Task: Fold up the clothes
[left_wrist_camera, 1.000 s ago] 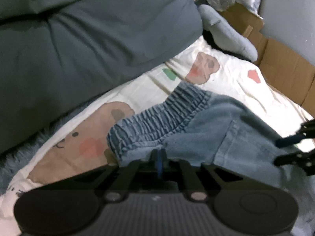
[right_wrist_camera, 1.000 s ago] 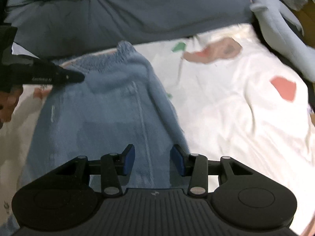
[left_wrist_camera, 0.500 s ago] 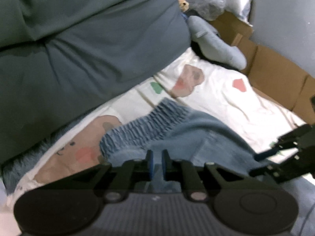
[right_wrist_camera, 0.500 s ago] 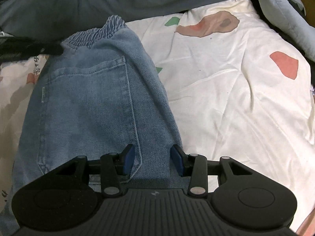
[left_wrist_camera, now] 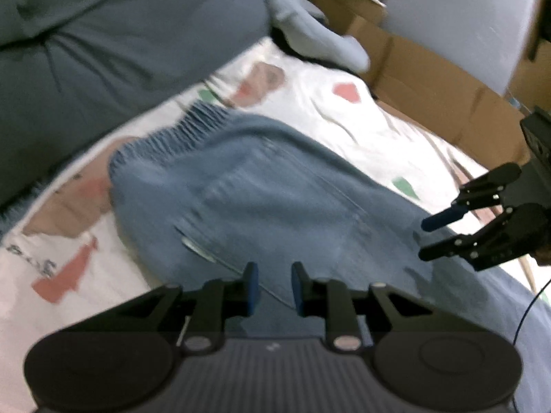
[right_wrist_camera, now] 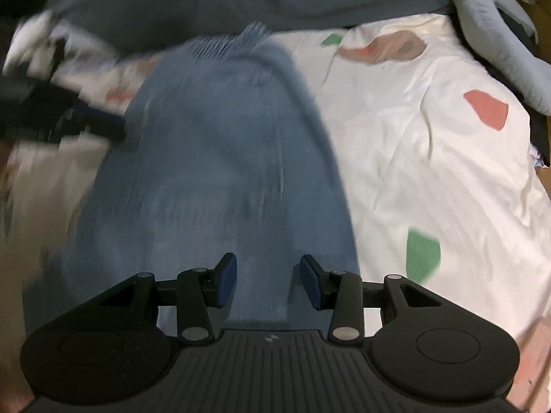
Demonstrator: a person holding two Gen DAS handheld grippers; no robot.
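The left claw [left_wrist_camera: 274, 287] sits at the bottom centre of its own view with its jaws parted by a narrow gap; nothing lies between the blue pads [left_wrist_camera: 252, 287], and denim shows through the gap below them. The right claw [right_wrist_camera: 268, 282] is released too, jaws spread wider, hovering over the lower part of the jeans [right_wrist_camera: 213, 172] with no cloth pinched. In the left view the right claw [left_wrist_camera: 447, 237] appears at the right edge, fingers apart, its tips just over the edge of the denim; whether they touch it cannot be told.

The jeans [left_wrist_camera: 275, 199] lie flat across the middle of both frames on a white sheet [right_wrist_camera: 430, 158] printed with red and green patches, elastic waistband [left_wrist_camera: 172, 137] toward the upper left, beside a dark grey duvet [left_wrist_camera: 103, 34]. Both views are motion-blurred.

A grey plush [right_wrist_camera: 496, 34] rests in the upper right. A cardboard box [left_wrist_camera: 430, 79] stands along the upper right of the left view; its contents are hidden.
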